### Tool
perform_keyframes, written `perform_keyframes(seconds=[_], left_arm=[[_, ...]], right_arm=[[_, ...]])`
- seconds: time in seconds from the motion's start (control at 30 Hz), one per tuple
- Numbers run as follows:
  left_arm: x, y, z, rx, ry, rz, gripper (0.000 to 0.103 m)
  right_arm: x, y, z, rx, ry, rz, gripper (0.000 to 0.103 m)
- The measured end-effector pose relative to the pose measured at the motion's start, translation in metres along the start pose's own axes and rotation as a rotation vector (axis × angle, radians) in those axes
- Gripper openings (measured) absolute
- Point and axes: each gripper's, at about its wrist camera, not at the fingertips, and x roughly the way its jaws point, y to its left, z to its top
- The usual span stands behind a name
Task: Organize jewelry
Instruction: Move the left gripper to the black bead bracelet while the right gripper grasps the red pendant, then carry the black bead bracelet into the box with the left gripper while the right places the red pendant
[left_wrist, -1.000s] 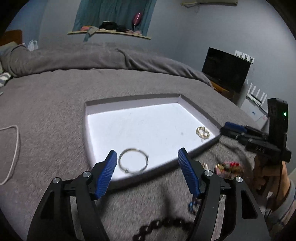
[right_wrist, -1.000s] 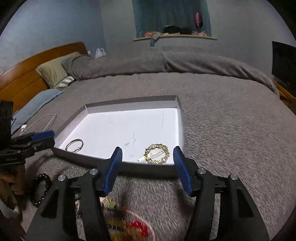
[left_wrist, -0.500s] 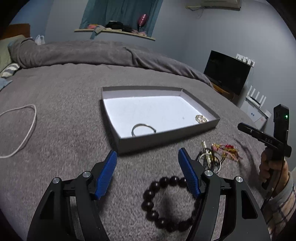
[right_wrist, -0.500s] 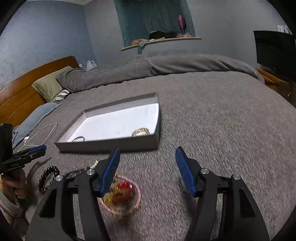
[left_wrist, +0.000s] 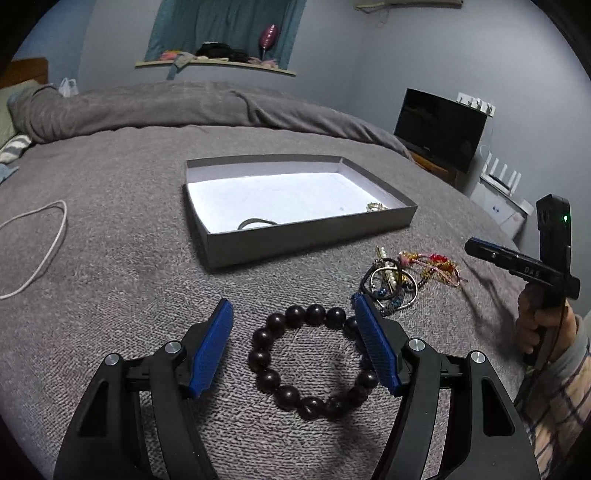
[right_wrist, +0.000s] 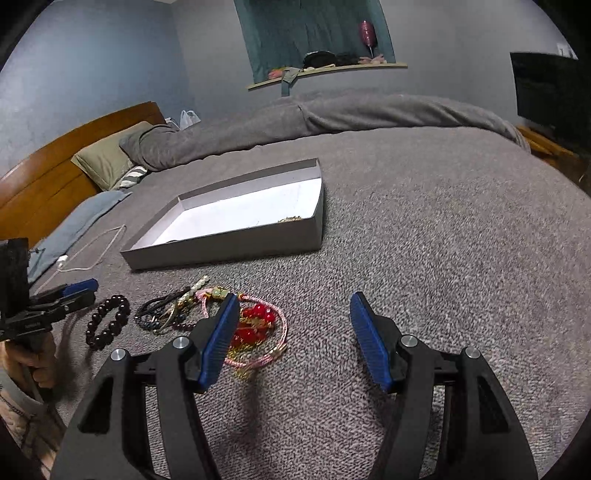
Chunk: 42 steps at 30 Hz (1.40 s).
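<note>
A grey shallow box (left_wrist: 310, 236) with a white floor lies on the bed; it also shows in the right wrist view (right_wrist: 221, 245). Inside are a silver bangle (left_wrist: 256, 222) and a gold bracelet (left_wrist: 376, 207). My left gripper (left_wrist: 293, 325) is open and empty, low over a dark bead bracelet (left_wrist: 314, 360), which lies between its jaws. A heap of bangles and cords (left_wrist: 391, 282) and a pink cord with red beads (right_wrist: 258, 328) lie beside it. My right gripper (right_wrist: 291, 317) is open and empty, just right of the red-bead cord.
The grey blanket (right_wrist: 424, 240) covers the bed. A white cable (left_wrist: 37, 251) lies at the left. Pillows and a wooden headboard (right_wrist: 55, 173) are far left, a dark screen (left_wrist: 439, 125) at the right.
Both grippers have pulled back from the box and come lower. The bead bracelet now lies between my left jaws; the red-bead cord sits by my right gripper's left finger.
</note>
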Motion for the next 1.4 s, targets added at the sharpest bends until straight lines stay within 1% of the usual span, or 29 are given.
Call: perform_keyframes(seconds=[0.07,0.1,0.2,0.27,0.37,0.43,0.5,0.53,0.77,0.87,0.97,1.07,1.13,1.2,1.3,1.4], left_arm=[[-0.003,-0.001,-0.001,-0.003,-0.011,-0.006,0.07],[-0.005,-0.001,-0.001,0.001,-0.019,-0.007,0.07],[-0.004,0.002,-0.002,-0.003,-0.014,0.005,0.07],[-0.001,0.004,-0.002,-0.015,-0.005,0.007,0.07],[0.0,0.002,-0.003,-0.007,-0.001,0.006,0.07],[0.0,0.001,-0.003,-0.001,0.0,0.005,0.07],[0.002,0.001,-0.003,-0.001,0.006,0.007,0.07],[0.003,0.001,-0.003,0.0,0.01,0.007,0.07],[0.006,-0.001,-0.006,0.013,0.022,0.004,0.07],[0.007,-0.002,-0.008,0.02,0.027,0.003,0.07],[0.008,-0.003,-0.008,0.025,0.031,0.005,0.07],[0.008,-0.003,-0.008,0.028,0.034,0.007,0.07],[0.008,-0.003,-0.009,0.031,0.034,0.008,0.07],[0.008,-0.003,-0.009,0.034,0.038,0.009,0.07],[0.009,-0.001,-0.009,0.03,0.04,0.011,0.07],[0.01,0.001,-0.01,0.021,0.044,0.006,0.069]], right_arm=[[-0.002,0.0,0.0,0.007,-0.002,0.01,0.057],[-0.002,0.001,-0.001,0.001,-0.001,0.013,0.053],[0.002,0.007,-0.004,-0.031,0.019,0.016,0.048],[0.005,0.012,-0.004,-0.043,0.028,0.033,0.048],[0.005,0.025,-0.005,-0.084,0.027,0.054,0.048],[0.007,0.031,-0.006,-0.11,0.028,0.054,0.046],[0.013,0.036,-0.007,-0.132,0.047,0.048,0.031],[0.018,0.038,-0.008,-0.139,0.066,0.041,0.03],[0.034,0.037,-0.011,-0.139,0.118,0.012,0.028],[0.039,0.035,-0.012,-0.13,0.137,0.017,0.028],[0.039,0.034,-0.012,-0.126,0.14,0.018,0.022],[0.034,0.033,-0.01,-0.124,0.121,0.031,0.02],[0.027,0.033,-0.008,-0.123,0.091,0.044,0.015],[0.019,0.033,-0.005,-0.118,0.05,0.057,0.013],[0.01,0.031,-0.001,-0.105,0.008,0.067,0.012],[0.007,0.029,0.002,-0.094,-0.006,0.067,0.012]])
